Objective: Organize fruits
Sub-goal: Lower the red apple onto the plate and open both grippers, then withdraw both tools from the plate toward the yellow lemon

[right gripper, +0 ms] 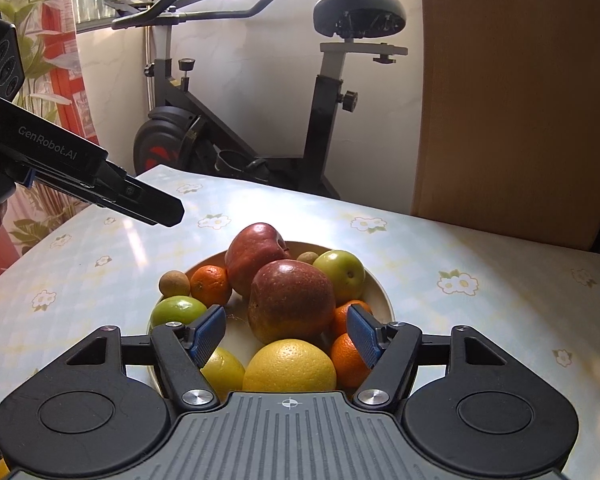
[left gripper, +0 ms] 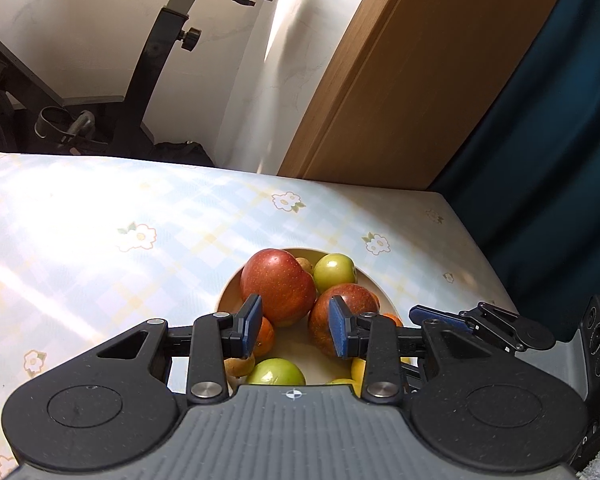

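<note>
both claws (left gripper: 296, 326) (right gripper: 286, 332) agape over round bowl (right gripper: 382, 292), glossy apples (right gripper: 292, 300)

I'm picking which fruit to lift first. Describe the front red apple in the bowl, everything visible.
The front red apple is large, dark red with fine pale speckles, yellowing toward its base. It sits tilted in the cream bowl, leaning against the rear red apple and touching the green apple and an orange. The yellow citrus lies just in front. Neither open hand-held gripper touches it.
</note>
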`<state>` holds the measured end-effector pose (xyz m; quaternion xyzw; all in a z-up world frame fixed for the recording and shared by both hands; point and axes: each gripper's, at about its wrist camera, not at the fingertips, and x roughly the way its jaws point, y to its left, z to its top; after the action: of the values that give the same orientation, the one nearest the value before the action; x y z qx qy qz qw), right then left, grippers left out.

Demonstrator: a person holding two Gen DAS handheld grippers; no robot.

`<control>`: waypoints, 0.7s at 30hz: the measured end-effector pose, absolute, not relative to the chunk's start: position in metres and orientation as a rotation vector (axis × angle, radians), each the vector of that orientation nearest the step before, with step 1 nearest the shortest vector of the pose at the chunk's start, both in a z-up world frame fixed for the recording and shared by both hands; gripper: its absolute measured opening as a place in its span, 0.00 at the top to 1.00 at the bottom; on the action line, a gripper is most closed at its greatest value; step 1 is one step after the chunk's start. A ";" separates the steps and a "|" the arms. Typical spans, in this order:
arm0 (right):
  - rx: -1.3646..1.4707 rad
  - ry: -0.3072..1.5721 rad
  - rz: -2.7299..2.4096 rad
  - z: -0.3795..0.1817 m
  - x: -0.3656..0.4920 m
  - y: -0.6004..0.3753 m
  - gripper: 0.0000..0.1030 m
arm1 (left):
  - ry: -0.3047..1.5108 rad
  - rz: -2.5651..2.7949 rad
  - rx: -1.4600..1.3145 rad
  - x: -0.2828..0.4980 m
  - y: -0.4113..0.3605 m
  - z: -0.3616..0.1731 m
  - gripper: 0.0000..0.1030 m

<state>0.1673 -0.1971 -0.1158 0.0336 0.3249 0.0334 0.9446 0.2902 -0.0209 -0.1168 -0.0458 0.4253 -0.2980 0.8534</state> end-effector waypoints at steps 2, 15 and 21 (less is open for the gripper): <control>0.082 0.655 0.062 -0.116 0.162 -0.194 0.38 | 0.889 -0.613 -0.086 0.286 -0.014 -0.118 0.64; 0.131 0.624 0.048 -0.114 0.138 -0.170 0.38 | 0.844 -0.510 0.008 0.255 0.032 -0.110 0.63; 0.150 0.599 0.045 -0.110 0.125 -0.160 0.38 | 0.808 -0.464 0.027 0.236 0.053 -0.101 0.63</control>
<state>0.1246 -0.1604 -0.1097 0.0738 0.2946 0.0223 0.9525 0.2361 0.0534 -0.1012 0.0132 0.3894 -0.2237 0.8934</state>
